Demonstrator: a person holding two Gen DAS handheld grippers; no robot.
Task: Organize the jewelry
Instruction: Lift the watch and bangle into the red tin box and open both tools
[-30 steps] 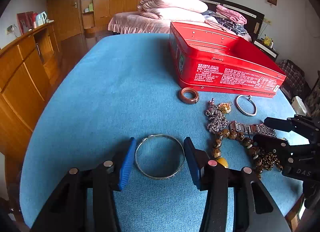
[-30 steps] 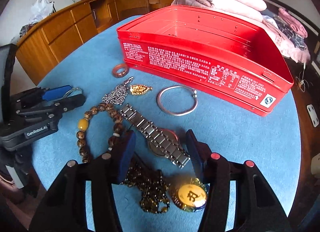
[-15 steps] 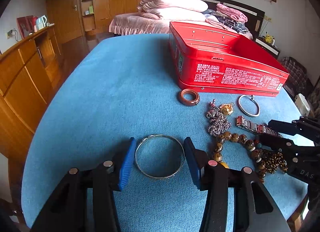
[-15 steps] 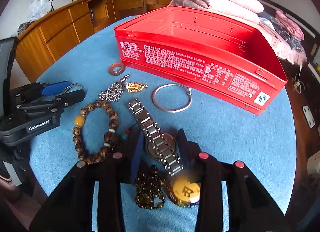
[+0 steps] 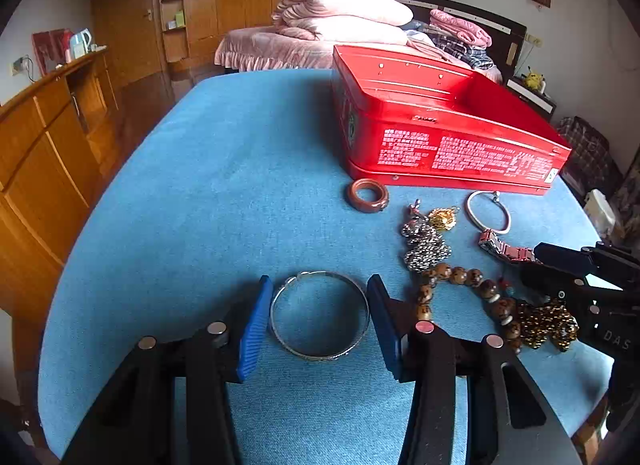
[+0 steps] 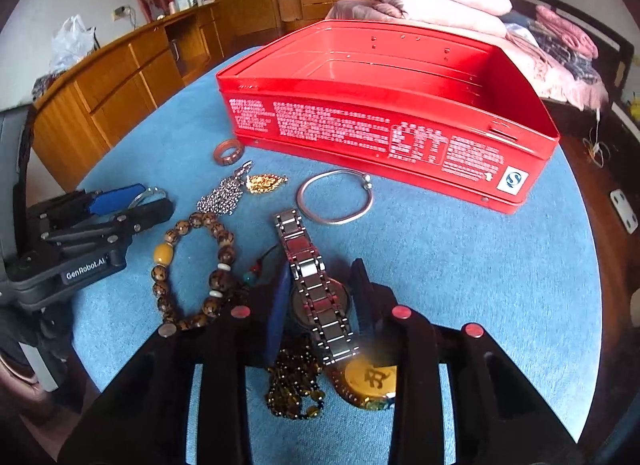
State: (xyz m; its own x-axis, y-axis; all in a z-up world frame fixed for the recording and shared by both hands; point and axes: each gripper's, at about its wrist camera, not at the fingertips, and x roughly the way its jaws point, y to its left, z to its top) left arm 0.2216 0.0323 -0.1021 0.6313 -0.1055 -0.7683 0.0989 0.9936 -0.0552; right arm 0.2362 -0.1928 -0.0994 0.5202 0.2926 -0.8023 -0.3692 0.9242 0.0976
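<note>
My left gripper [image 5: 318,305] rests low on the blue table with a silver bangle [image 5: 320,357] between its blue pads, which touch the bangle on both sides. My right gripper [image 6: 320,285] has its jaws closing on a steel wristwatch [image 6: 298,237]; the pads meet the sides of the watch case. An open red tin [image 6: 360,133] stands behind the jewelry. Loose on the cloth lie a brown ring [image 6: 229,151], a thin silver bangle [image 6: 336,221], a wooden bead bracelet [image 6: 164,253], a silver chain [image 6: 224,195] with a gold pendant, and a dark bead necklace [image 6: 294,389].
The round table's blue cloth [image 5: 200,205] stretches bare to the left of the tin. A wooden sideboard [image 5: 40,169] runs along the left wall. A bed with stacked pillows [image 5: 340,17] stands beyond the table. The table edge curves close below both grippers.
The right gripper's jaws have narrowed around the watch case, and the watch band now lies straighter between them. The left gripper and its bangle have not moved.
</note>
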